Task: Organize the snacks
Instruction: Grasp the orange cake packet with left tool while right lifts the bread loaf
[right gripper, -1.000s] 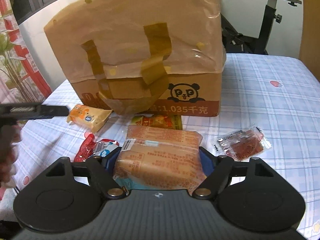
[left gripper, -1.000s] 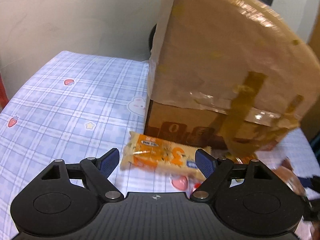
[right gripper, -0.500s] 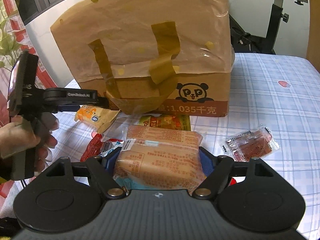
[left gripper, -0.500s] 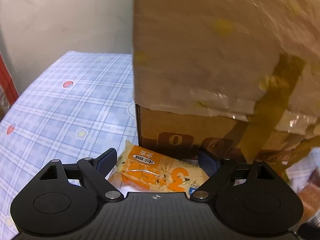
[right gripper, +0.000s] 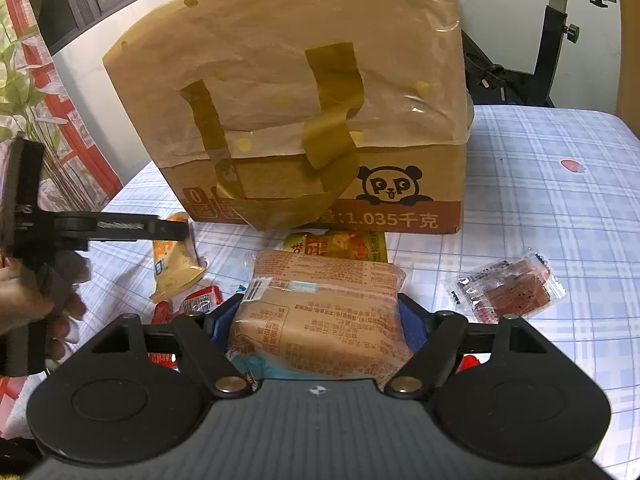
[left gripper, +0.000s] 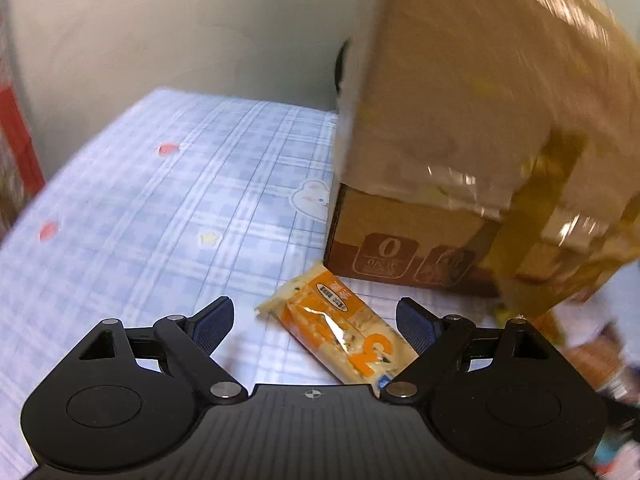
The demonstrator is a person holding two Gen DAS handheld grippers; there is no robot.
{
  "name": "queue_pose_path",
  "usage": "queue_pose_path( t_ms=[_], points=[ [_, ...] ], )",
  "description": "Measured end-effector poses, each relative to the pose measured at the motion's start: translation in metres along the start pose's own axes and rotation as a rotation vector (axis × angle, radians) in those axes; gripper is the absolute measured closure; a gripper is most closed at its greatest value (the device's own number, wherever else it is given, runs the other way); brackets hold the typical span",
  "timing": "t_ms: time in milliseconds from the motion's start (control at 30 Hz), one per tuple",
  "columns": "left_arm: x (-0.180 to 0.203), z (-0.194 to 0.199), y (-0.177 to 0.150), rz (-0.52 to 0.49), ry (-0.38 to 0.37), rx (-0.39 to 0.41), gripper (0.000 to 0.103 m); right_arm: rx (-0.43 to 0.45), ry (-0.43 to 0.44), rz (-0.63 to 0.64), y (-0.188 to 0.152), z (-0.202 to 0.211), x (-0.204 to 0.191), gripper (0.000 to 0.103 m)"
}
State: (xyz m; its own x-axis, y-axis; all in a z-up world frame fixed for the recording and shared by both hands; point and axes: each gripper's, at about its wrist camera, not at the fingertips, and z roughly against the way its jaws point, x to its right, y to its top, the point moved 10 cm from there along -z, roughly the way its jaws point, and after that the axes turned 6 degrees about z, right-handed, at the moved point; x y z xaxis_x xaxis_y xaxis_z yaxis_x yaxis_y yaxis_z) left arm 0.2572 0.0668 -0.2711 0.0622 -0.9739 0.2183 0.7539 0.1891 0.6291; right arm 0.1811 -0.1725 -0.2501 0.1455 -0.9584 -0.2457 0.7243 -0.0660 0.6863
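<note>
My left gripper (left gripper: pixel 314 320) is open and points down at an orange snack packet (left gripper: pixel 340 332). The packet lies slantwise on the checked tablecloth between the blue pads (left gripper: pixel 212 322), its near end close to the right pad. In the right wrist view the left gripper (right gripper: pixel 168 230) reaches in from the left over that orange packet (right gripper: pixel 176 268), with a hand (right gripper: pixel 32 304) on its grip. My right gripper (right gripper: pixel 318 320) is shut on a brown bread packet (right gripper: pixel 320 312), held above the table in front of the taped cardboard box (right gripper: pixel 300 120).
The tall box (left gripper: pixel 460 160) stands just behind the orange packet. A green and orange packet (right gripper: pixel 336 246) lies at the box's foot, red packets (right gripper: pixel 200 298) at the lower left, a clear packet of red-brown snack (right gripper: pixel 508 288) to the right. An exercise bike (right gripper: pixel 556 32) stands behind.
The left gripper came in from the left towards the orange packet, which now lies slantwise between its jaws. The right gripper kept still with the bread packet.
</note>
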Motion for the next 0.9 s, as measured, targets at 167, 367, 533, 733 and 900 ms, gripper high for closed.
queue_pose_path(
  t_ms=[167,367,533,733,900],
  points=[
    [0.006,0.003,-0.010,0.129,-0.045,-0.052,0.016,0.003,0.001,-0.001,0.000,0.000,-0.001,0.023],
    [0.028,-0.024,-0.019,0.036,0.032,-0.067,0.025,0.008,0.009,0.006,0.000,0.002,-0.004,0.023],
    [0.034,-0.028,-0.022,-0.033,0.068,-0.014,0.029,0.010,0.008,0.005,-0.001,0.003,-0.004,0.023],
    [0.025,-0.006,-0.029,-0.019,0.032,0.034,0.051,0.018,0.006,0.003,0.000,0.005,-0.001,0.024],
    [0.018,0.017,-0.025,-0.023,-0.014,0.074,0.053,0.044,0.000,0.008,0.004,0.009,-0.001,0.024]
  ],
)
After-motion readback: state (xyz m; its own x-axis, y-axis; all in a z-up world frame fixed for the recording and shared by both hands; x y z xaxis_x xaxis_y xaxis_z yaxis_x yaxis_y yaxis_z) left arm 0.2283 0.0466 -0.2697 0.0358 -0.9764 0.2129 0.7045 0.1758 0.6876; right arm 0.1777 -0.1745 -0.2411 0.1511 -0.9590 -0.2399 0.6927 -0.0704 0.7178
